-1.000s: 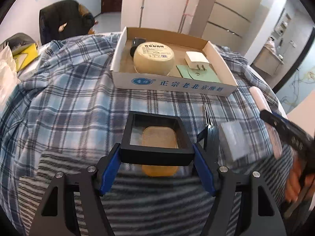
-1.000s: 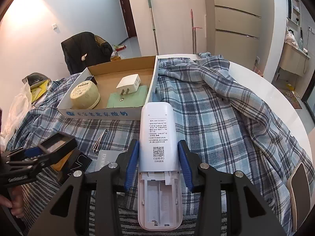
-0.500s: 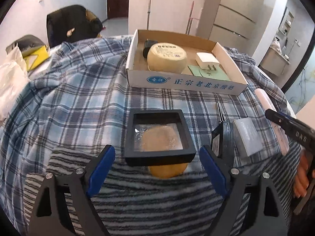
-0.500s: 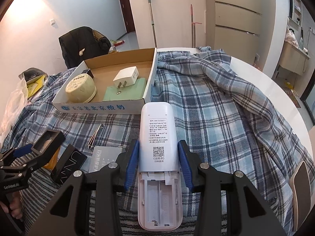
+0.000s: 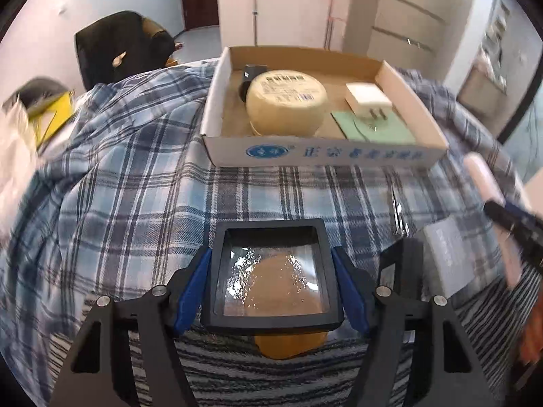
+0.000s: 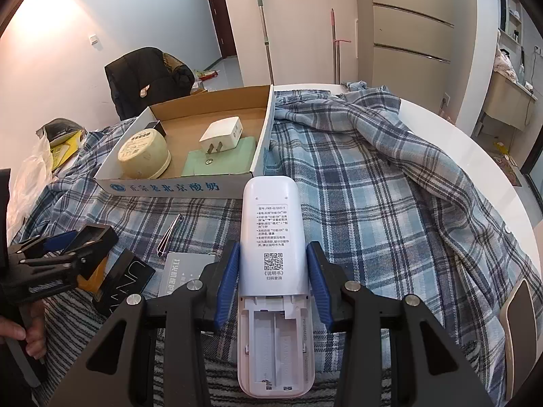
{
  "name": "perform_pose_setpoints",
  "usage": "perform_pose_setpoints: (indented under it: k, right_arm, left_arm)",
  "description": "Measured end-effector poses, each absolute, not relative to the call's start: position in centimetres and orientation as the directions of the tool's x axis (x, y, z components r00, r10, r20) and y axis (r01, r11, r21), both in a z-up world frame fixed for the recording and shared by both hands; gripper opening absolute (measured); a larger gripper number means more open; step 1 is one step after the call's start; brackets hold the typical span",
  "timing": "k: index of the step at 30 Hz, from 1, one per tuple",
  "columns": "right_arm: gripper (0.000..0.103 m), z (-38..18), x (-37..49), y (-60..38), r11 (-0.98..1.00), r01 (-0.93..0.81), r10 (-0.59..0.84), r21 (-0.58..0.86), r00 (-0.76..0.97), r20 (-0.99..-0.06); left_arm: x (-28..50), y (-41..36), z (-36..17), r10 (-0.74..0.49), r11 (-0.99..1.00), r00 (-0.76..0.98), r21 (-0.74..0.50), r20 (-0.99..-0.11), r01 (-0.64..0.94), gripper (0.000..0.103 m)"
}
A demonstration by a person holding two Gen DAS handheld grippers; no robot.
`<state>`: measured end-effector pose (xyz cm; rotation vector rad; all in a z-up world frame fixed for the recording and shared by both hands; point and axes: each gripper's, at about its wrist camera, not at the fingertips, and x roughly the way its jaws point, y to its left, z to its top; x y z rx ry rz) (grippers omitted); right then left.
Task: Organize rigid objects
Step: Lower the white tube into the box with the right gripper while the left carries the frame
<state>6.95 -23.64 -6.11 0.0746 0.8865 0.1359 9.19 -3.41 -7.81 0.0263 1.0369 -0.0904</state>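
My left gripper (image 5: 271,274) is shut on a black square display frame (image 5: 271,271) with a clear film window, held above an orange pad (image 5: 288,346). My right gripper (image 6: 273,268) is shut on a white remote control (image 6: 271,237), back side up, its battery bay open. The cardboard tray (image 5: 339,157) lies ahead on the plaid cloth; it holds a cream round tub (image 5: 286,101), a white plug adapter (image 5: 368,100), a green card (image 5: 373,129) and a small black item (image 5: 253,71). The left gripper with the frame also shows in the right wrist view (image 6: 68,247).
Between the grippers lie tweezers (image 6: 169,235), a black box (image 6: 124,286) and a grey card case (image 6: 185,273). A dark jacket on a chair (image 6: 149,81) stands behind the tray. The white table rim (image 6: 475,156) curves at the right.
The left gripper opened around the black frame half a second ago and has now shut on it, closer to the tray. The right gripper keeps hold of the remote.
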Motion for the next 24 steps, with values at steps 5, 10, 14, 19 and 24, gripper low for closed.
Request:
perform_pose_setpoints:
  k: [5,10,14,19,24]
  right_arm:
    - [0.039,-6.1,7.0,-23.6,0.989,-0.084,0.148,0.122,0.624,-0.767]
    - [0.039,-6.0,6.9,-23.8,0.989,-0.076,0.145,0.126,0.635,-0.758]
    - [0.039,-5.6,6.9,-24.1,0.994,-0.031,0.100,0.106,0.652,-0.752]
    - [0.039,-3.3,6.5,-24.4,0.996,-0.016,0.078,0.088,0.650,-0.756]
    - [0.039,1.6,5.9,-23.8,0.997,-0.027,0.069,0.072,0.722,-0.688]
  left_arm:
    - [8.4,-3.2,-6.7,-0.087,0.994,0.546,-0.034,-0.833,0.107,0.072]
    - [7.3,-2.8,-4.0,-0.076,0.994,0.639,-0.007,-0.765,0.109,0.072]
    - [6.4,-2.3,-1.4,-0.093,0.994,0.693,-0.021,-0.715,0.111,0.072]
    - [5.3,-1.6,1.6,-0.117,0.993,0.770,-0.050,-0.628,0.109,0.072]
    - [5.1,-0.6,5.4,-0.135,0.991,0.836,-0.092,-0.531,0.101,0.072]
